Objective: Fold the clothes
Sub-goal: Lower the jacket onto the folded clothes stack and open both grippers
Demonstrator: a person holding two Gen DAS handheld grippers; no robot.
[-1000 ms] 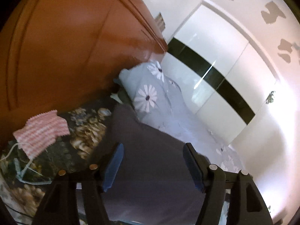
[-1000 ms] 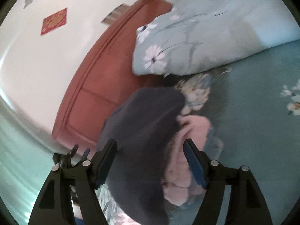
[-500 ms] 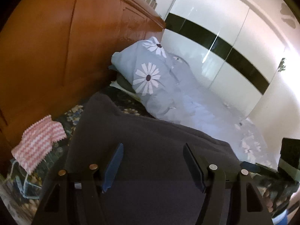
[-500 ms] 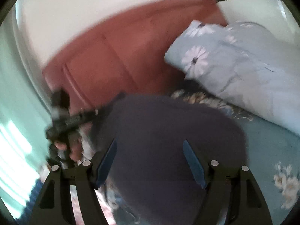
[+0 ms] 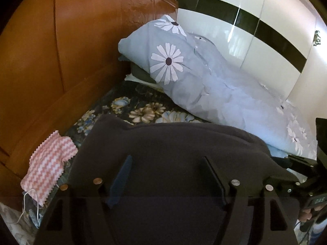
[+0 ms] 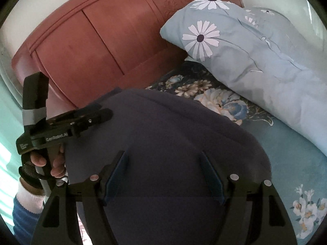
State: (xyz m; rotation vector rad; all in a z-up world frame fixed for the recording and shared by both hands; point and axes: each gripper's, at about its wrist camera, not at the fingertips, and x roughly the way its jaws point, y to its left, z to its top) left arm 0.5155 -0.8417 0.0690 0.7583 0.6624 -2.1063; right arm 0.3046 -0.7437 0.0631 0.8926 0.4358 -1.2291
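Fingers of my left hand-held gripper [image 5: 166, 176] stand wide and are still opening, blue pads facing each other over the dark grey garment [image 5: 173, 153]; I cannot tell whether the tips touch the cloth, but nothing is pinched between them. My right hand-held gripper [image 6: 163, 175] is spread just as wide above the same garment [image 6: 163, 132], and again I see no cloth caught between its pads. From the right wrist view my left hand [image 6: 51, 163] shows at the left edge, fingers wrapped round the black handle of its tool, with a white cuff and blue sleeve [image 6: 26, 206] below it.

The garment is a thick, matte, fleece-like piece lying in a rounded heap on the bed, its far edge a soft curved fold. Just beside it on the left lies a small pink-and-white zigzag cloth [image 5: 49, 163] with pinked edges and a loose white thread. Beyond the garment is a dark bedspread [image 5: 143, 108] printed with cream and blue flowers, and further to the right a smooth light blue sheet [image 6: 286, 163] with small blossoms. Behind that rests a plump pale blue pillow [image 5: 169, 61] with large white daisies, leaning against the glossy reddish-brown wooden headboard [image 5: 71, 51]. Farthest off stands a shiny white wardrobe [image 5: 255, 47] with a black band.
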